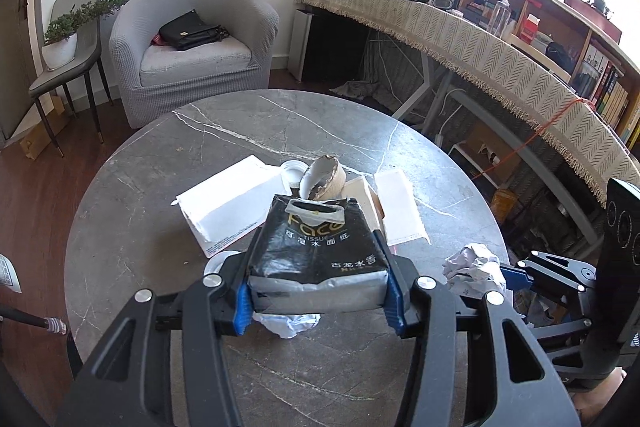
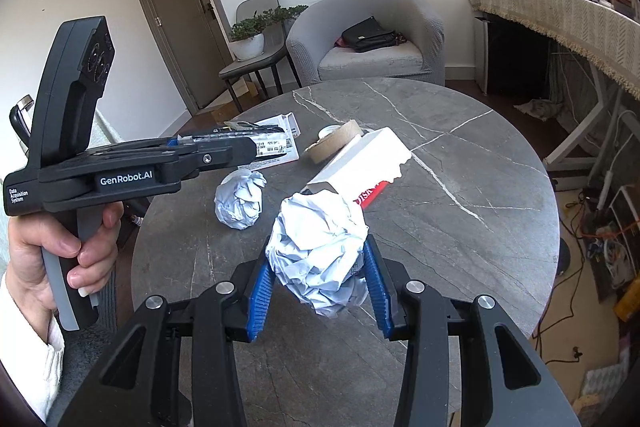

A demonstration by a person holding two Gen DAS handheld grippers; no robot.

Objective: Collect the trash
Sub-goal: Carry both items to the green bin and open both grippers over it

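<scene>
Left wrist view: the left hand-held gripper (image 1: 320,291) is clenched on a black plastic tissue pack with white lettering (image 1: 318,251), its blue pads pressing the pack's two sides, held just above the round grey marble worktop (image 1: 224,131). Under the pack lies a crumpled white paper ball (image 1: 290,323). Beyond the pack sit a torn brown paper cup on its side (image 1: 324,177), a flat white envelope (image 1: 228,203) and a white cardboard box (image 1: 400,205).

To the pack's right, in the right wrist view, the right hand-held gripper (image 2: 318,287) grasps a larger crumpled white paper wad (image 2: 320,247), lifted clear of the worktop. Farther from the pack, across the room, stands a grey fabric armchair (image 1: 192,39) with a black bag (image 1: 192,31) on its seat.
</scene>
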